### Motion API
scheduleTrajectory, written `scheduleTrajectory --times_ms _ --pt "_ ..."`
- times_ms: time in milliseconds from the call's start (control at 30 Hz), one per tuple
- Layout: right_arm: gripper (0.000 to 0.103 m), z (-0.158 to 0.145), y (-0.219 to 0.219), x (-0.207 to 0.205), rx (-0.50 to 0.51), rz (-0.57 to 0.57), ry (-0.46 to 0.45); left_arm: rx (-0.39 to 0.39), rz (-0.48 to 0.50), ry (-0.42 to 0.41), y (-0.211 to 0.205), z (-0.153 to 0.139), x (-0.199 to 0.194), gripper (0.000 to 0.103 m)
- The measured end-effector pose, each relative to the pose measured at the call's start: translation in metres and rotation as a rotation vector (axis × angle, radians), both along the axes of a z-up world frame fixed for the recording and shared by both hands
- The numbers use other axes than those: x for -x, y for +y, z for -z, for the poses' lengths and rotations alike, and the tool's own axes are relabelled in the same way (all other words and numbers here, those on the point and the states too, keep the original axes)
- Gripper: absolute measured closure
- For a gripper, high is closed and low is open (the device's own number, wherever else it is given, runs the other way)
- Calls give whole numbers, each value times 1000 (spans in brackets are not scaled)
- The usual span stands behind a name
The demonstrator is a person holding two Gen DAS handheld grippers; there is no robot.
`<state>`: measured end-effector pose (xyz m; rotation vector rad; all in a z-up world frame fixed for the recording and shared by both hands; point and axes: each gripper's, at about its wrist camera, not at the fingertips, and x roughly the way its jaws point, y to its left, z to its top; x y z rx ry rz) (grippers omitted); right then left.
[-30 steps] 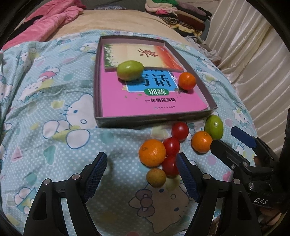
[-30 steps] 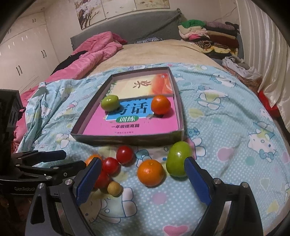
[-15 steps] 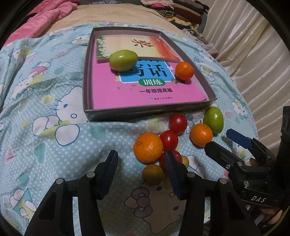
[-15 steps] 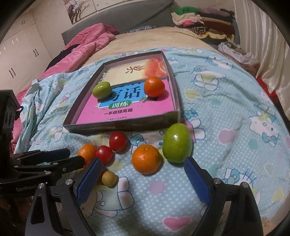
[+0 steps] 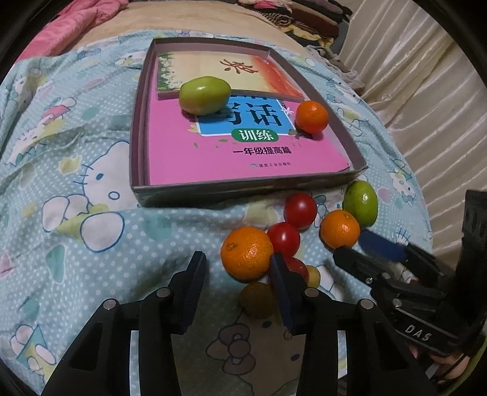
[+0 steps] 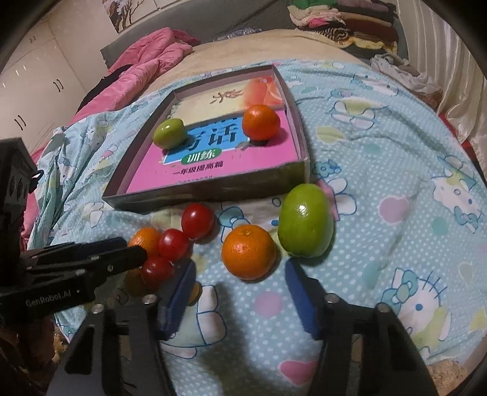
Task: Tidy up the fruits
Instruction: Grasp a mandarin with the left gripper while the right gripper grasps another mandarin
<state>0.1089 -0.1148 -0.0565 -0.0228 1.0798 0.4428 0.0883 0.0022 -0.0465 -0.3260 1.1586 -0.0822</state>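
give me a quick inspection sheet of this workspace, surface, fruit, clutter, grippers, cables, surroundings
surface: bed with a blue cartoon-cat sheet, soft and wrinkled.
job's things: shallow box lined with books holds one green fruit and one orange. In front of the box lie another green fruit, two oranges, three cherry tomatoes and a small yellowish fruit, partly hidden.
clutter: pink blanket, folded clothes pile.
grippers: left gripper open, low beside an orange; right gripper open, just short of the other orange.
cables: nothing seen.
surroundings: white cupboards, curtain.
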Motion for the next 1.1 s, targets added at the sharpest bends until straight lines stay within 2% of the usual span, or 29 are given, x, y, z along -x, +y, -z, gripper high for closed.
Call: scheduleTrajectory --times_ms 100,267,500,733,967,1100 --pt "56 4 1 -3 2 2 19 -1 13 10 -1 2 -3 58" --pt "57 9 0 -9 -13 7 28 -25 43 50 -8 12 -8 58" --pt "62 15 4 -20 10 -2 24 -30 56 46 -11 16 -13 60" --pt "63 20 15 -22 65 -44 1 -34 64 31 -16 16 -16 64" --pt "64 15 11 -21 35 -47 -17 -4 47 2 -11 13 -14 65" --pt "64 7 10 -18 14 -54 -49 -19 34 -50 -7 1 -10 65"
